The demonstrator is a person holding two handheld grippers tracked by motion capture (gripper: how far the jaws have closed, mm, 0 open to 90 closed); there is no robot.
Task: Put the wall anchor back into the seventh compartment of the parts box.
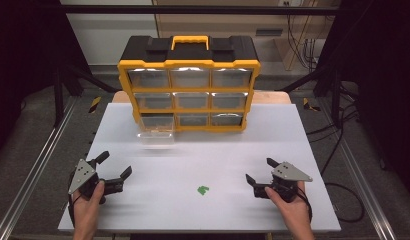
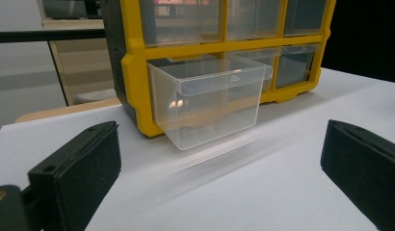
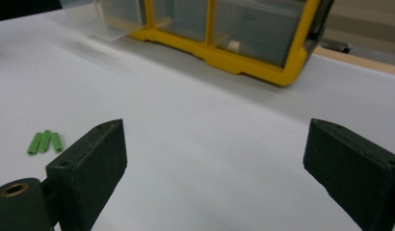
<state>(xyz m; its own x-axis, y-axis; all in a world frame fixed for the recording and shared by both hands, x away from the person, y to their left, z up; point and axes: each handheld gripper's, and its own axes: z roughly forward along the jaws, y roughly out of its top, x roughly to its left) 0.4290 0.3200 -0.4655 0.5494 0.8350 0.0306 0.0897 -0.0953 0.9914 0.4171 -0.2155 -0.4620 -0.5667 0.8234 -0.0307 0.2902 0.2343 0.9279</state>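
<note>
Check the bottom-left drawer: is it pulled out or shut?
Pulled out. The clear drawer juts forward of the yellow frame over the table, while its neighbours sit flush. It looks empty.

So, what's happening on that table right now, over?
Left hand-held gripper open, right hand-held gripper open, both empty. Green pieces lie loose between them. Bottom-left clear drawer of the yellow organizer pulled out. Nothing in the way.
</note>
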